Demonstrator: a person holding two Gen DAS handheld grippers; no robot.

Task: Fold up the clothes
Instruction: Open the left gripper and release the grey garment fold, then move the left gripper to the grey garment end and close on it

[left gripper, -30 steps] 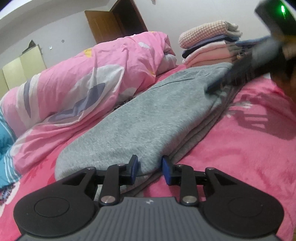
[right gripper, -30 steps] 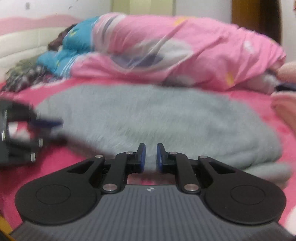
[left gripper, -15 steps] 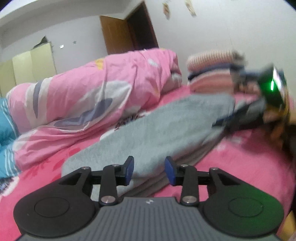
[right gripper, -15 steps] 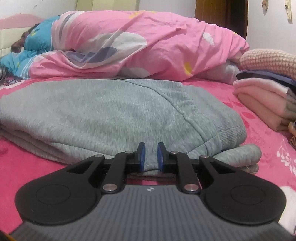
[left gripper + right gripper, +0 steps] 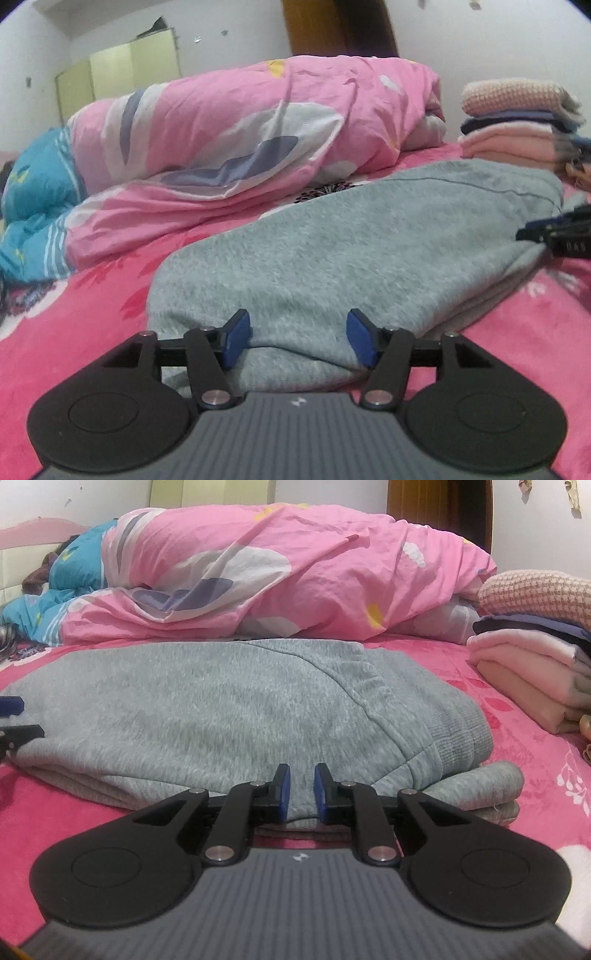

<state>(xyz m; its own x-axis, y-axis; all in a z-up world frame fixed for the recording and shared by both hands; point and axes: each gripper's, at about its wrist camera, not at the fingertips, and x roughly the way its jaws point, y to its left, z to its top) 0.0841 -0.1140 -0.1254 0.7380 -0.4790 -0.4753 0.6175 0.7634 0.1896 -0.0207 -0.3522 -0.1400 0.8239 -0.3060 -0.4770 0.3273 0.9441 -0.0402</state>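
Observation:
A grey fleece garment lies folded in layers on the pink bed, also filling the middle of the right wrist view. My left gripper is at its near end. The jaws are opening, and the blue pads stand wide apart with cloth between them but not pressed. My right gripper is at the garment's long edge, its pads a narrow gap apart with grey cloth pinched in it. That same right gripper shows at the right of the left wrist view.
A rolled pink quilt lies along the far side of the bed. A stack of folded clothes stands to the right of the garment. A wooden door and a pale cupboard are behind.
The left gripper's jaws have spread from nearly shut to wide apart. Its view has levelled out. The right gripper's view has settled on the garment's edge, its gap unchanged.

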